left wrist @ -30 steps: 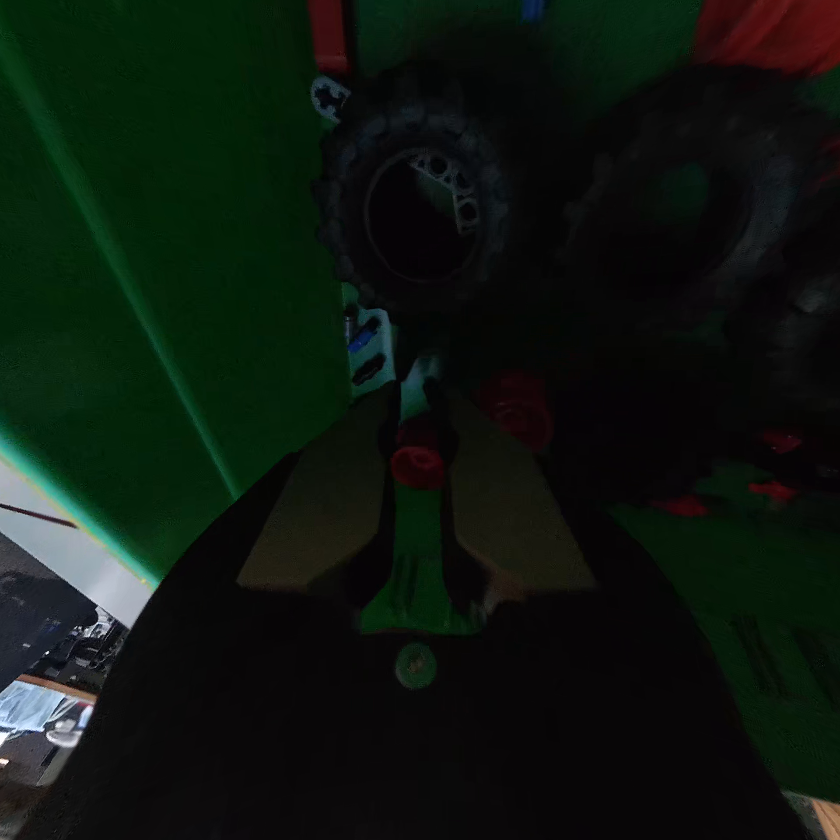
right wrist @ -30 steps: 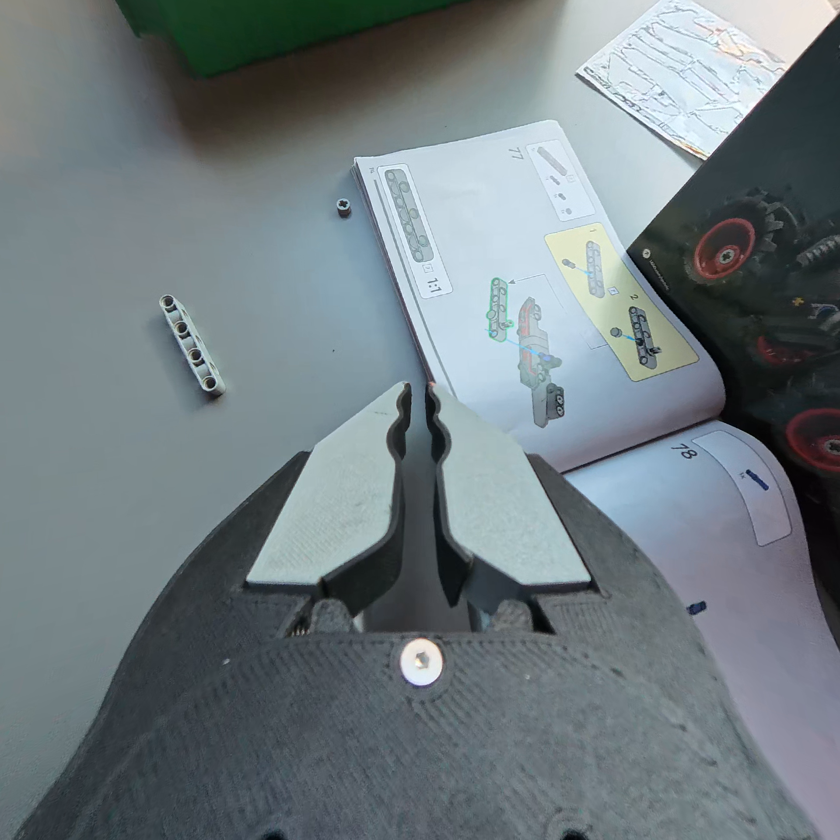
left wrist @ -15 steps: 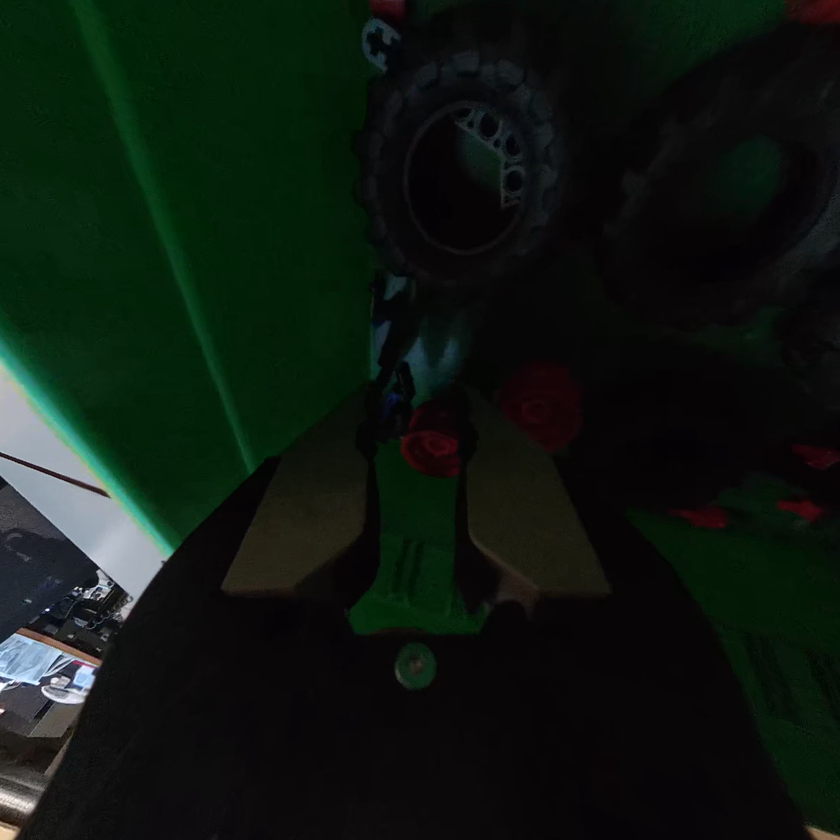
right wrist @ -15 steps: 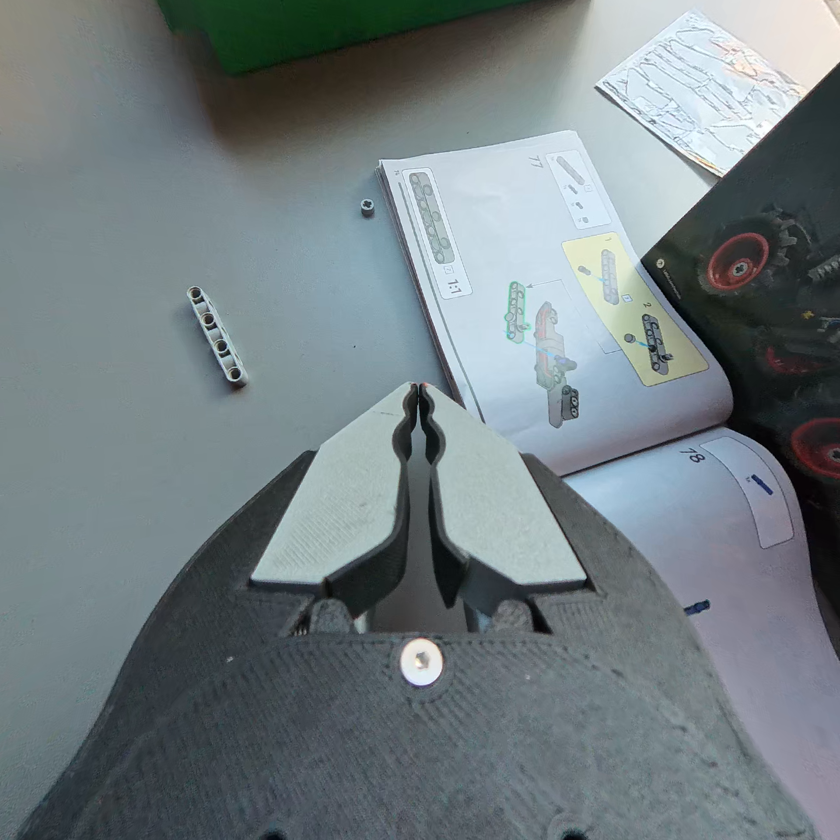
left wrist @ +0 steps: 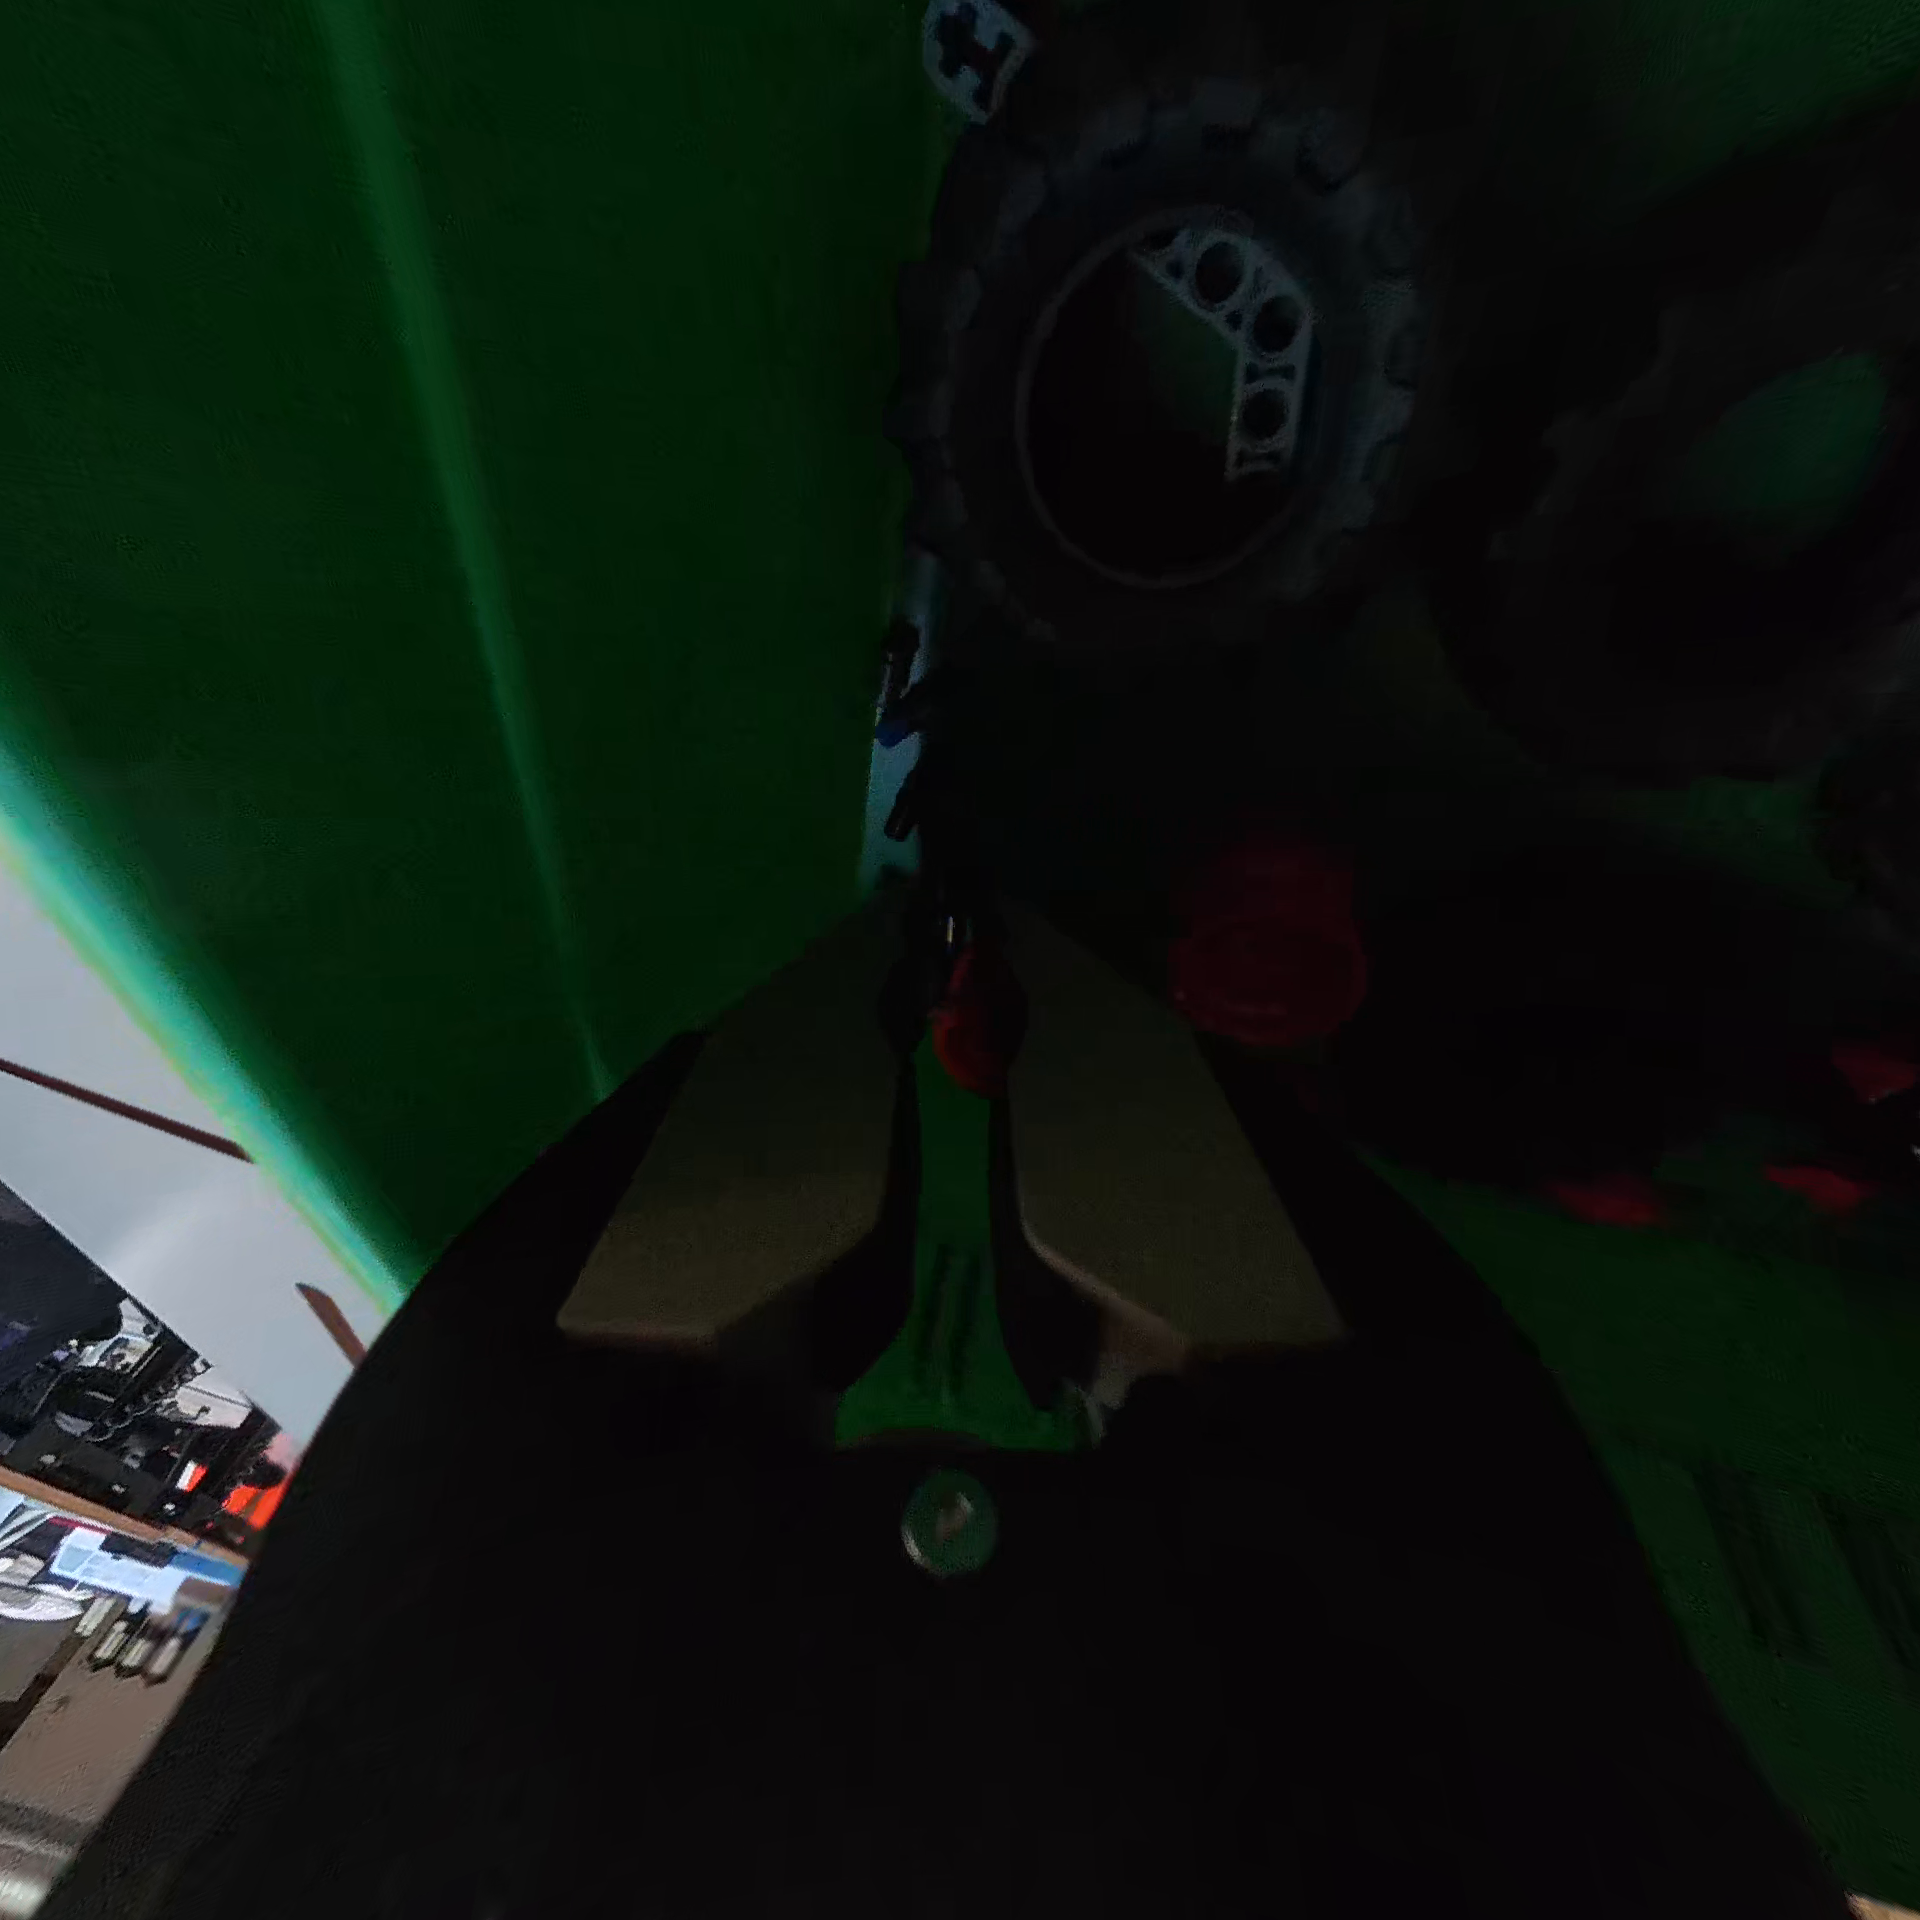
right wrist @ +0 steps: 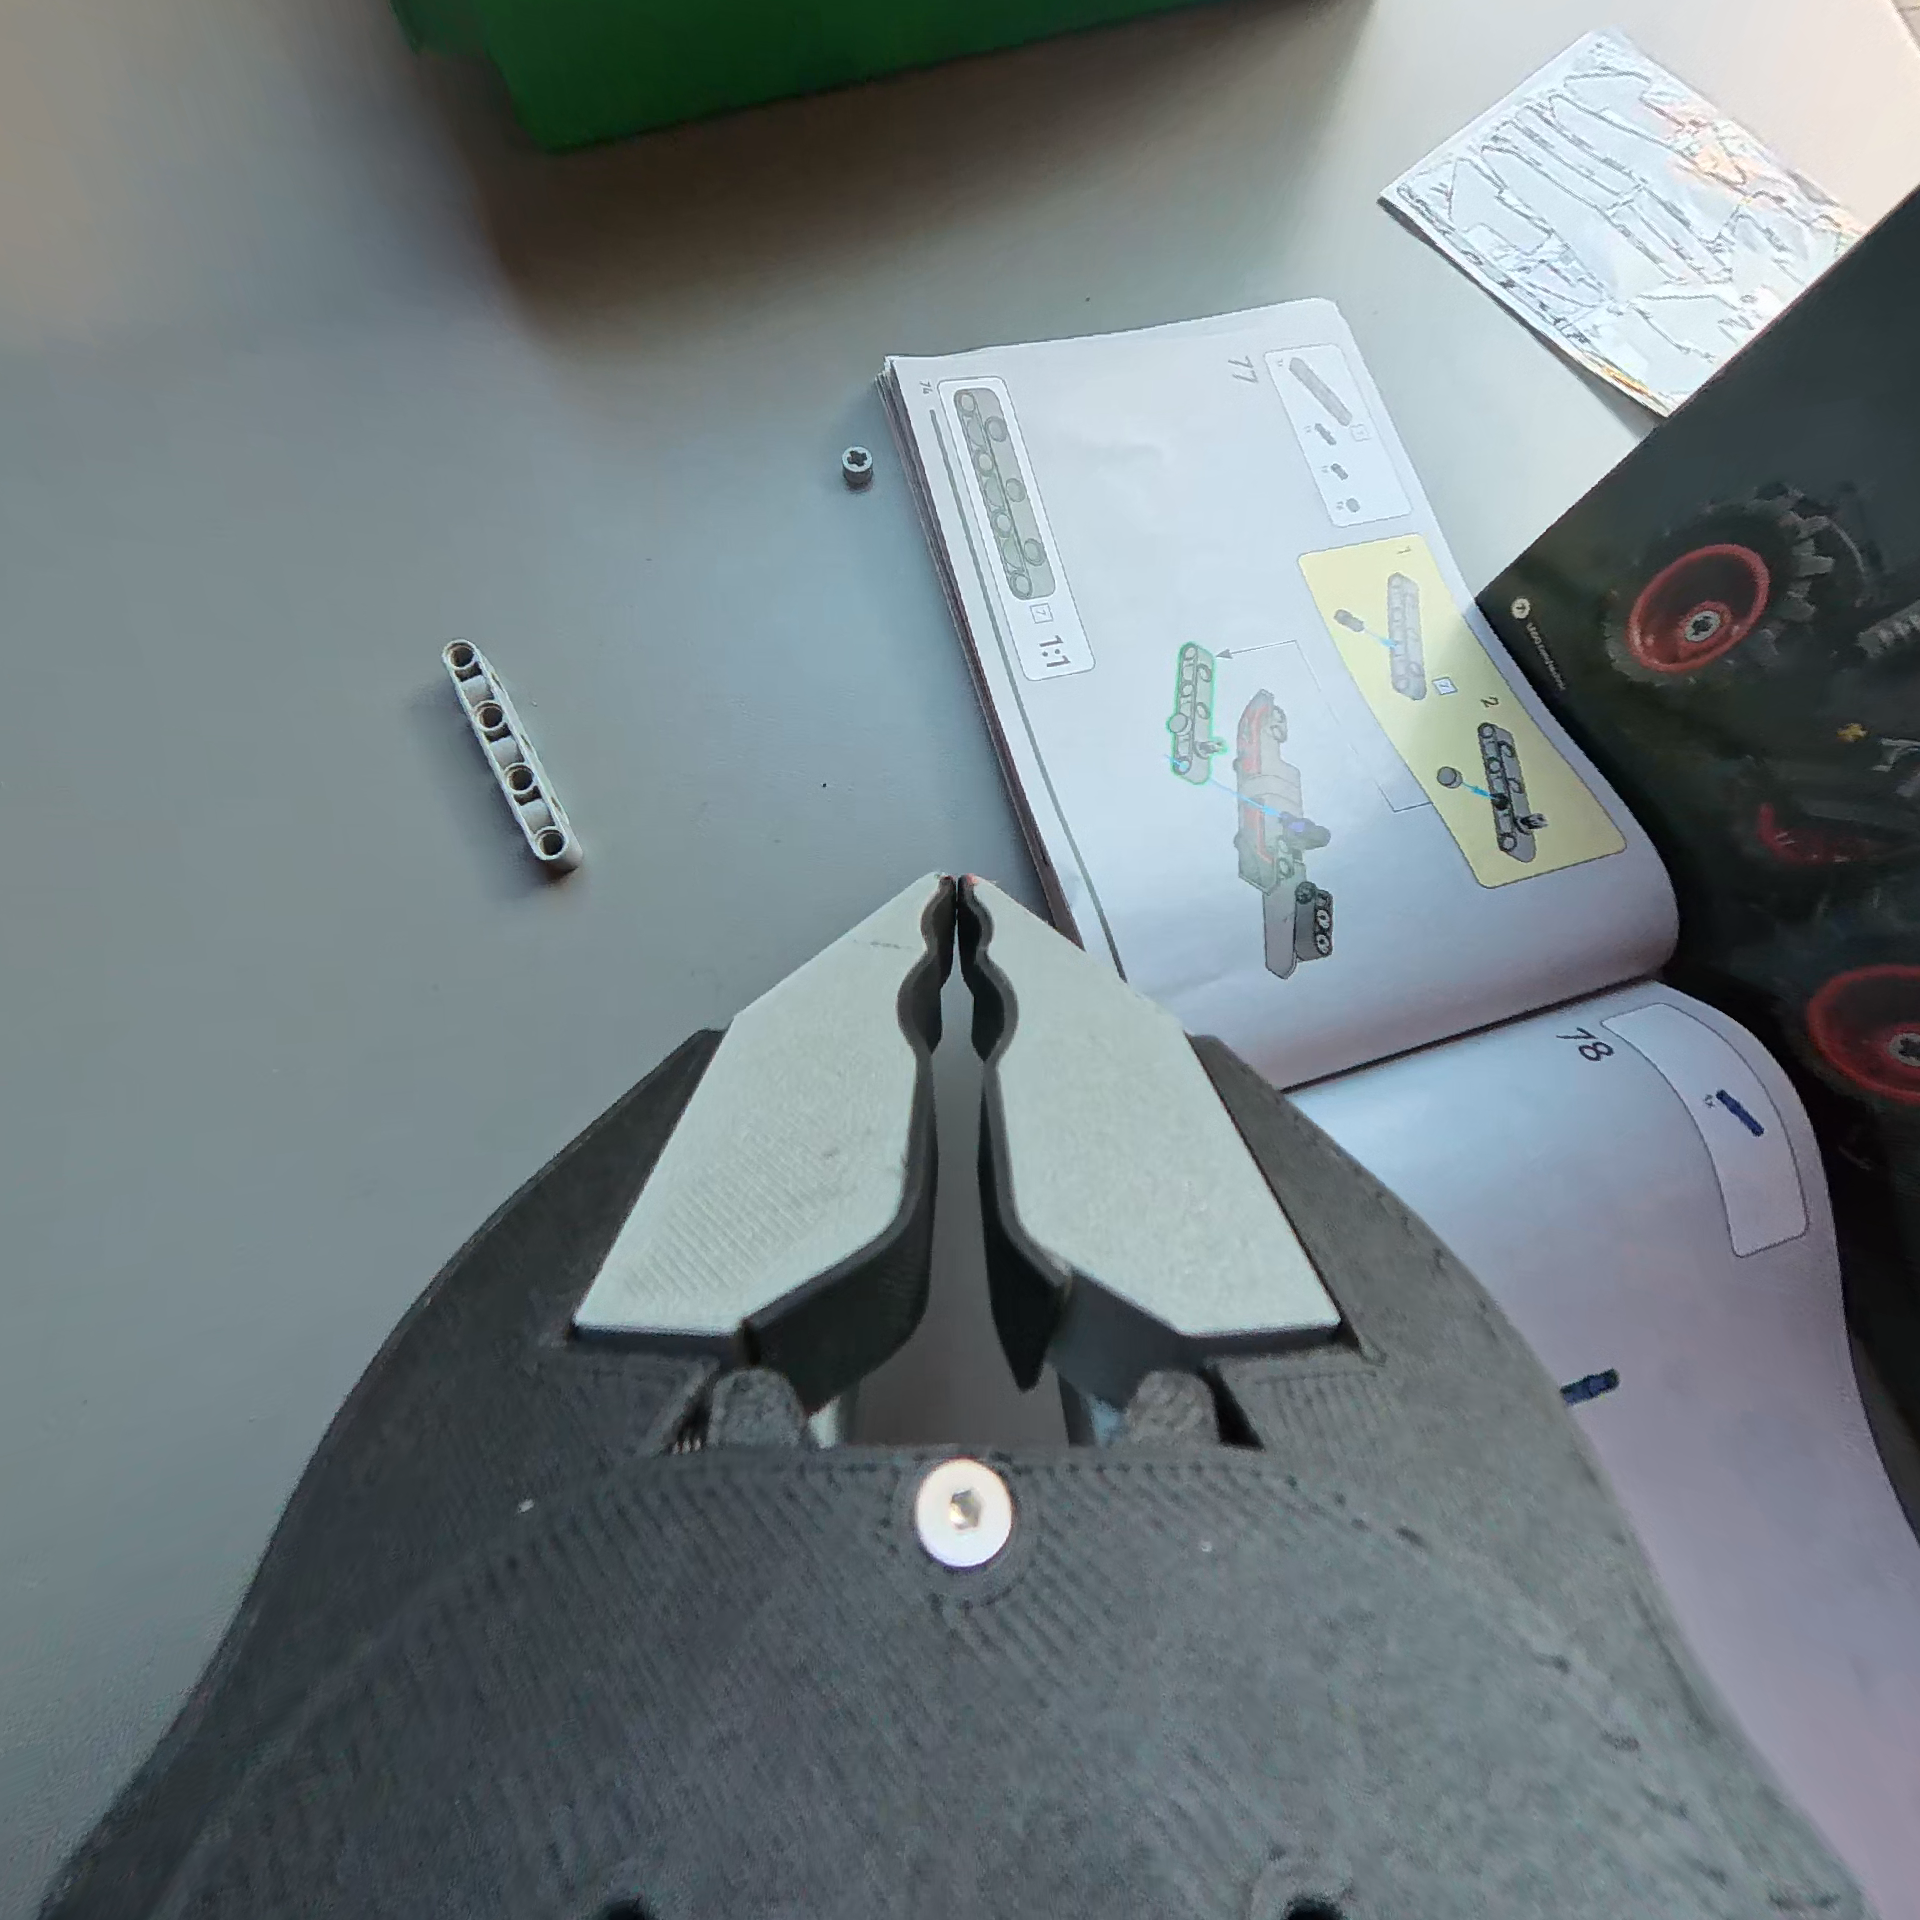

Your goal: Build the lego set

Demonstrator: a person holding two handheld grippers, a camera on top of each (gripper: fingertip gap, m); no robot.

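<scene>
A: Quick one. Your left gripper (left wrist: pixel 956 935) is pushed down inside the green bin (left wrist: pixel 447 520), aimed at its floor, dim light. Fingers nearly together with a small dark pin (left wrist: pixel 948 928) at the tips; can't tell if it's actually pinched. A small red piece (left wrist: pixel 971 1023) shows in the gap just behind the tips.

B: And your right?

A: Your right gripper (right wrist: pixel 956 883) is angled down over the grey table (right wrist: pixel 260 416), fingertips meeting, nothing between them.

B: What's in the bin, near to far?

A: A red hub piece (left wrist: pixel 1262 951) just right of the tips, more red bits (left wrist: pixel 1605 1200) at right center, too dark to identify. Dark and blue pins (left wrist: pixel 902 717) lie along the bin wall above the tips. At the top, a big black tire (left wrist: pixel 1153 395) with a light grey holed beam (left wrist: pixel 1242 343) showing through it, and a second tire (left wrist: pixel 1714 520) at upper right.

B: Table side?

A: The open instruction booklet (right wrist: pixel 1195 644) is just right of your right tips. A grey beam (right wrist: pixel 509 753) lies at left center, well apart. A small grey bush (right wrist: pixel 856 468) sits beside the booklet's upper left corner. The dark set box (right wrist: pixel 1766 675) is at the right edge, a sticker sheet (right wrist: pixel 1621 208) at upper right, and the bin's green corner along the top.
</scene>
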